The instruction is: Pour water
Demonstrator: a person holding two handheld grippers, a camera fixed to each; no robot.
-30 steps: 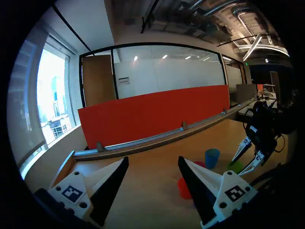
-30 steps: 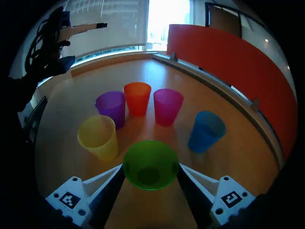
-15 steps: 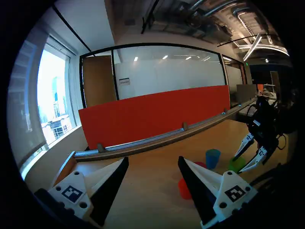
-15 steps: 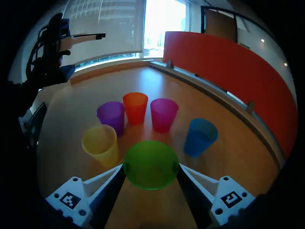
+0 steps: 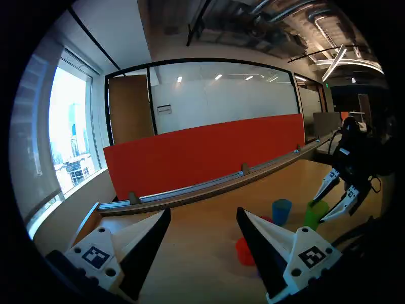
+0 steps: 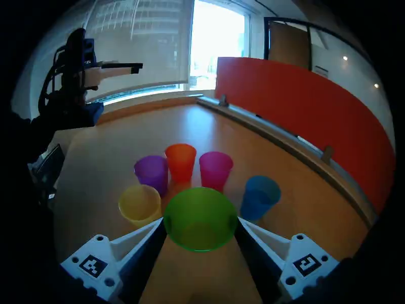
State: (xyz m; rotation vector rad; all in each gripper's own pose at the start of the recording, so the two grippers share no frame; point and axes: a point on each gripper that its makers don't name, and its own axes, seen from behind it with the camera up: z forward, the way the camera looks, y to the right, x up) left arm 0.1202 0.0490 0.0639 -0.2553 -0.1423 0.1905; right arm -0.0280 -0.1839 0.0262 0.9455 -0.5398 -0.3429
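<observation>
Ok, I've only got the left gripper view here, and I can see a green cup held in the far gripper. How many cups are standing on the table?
Observer: Five, in the right gripper view: yellow cup, purple cup, orange cup, magenta cup and blue cup, all upright on the table.
Operator: How are they laid out?
Observer: In a loose arc, yellow at one end, blue at the other, orange farthest from that camera.
Operator: And is the green one gripped on both sides?
Observer: Yes. The right gripper has a finger pressed on each side of the green cup, whose open mouth faces the camera.
</observation>
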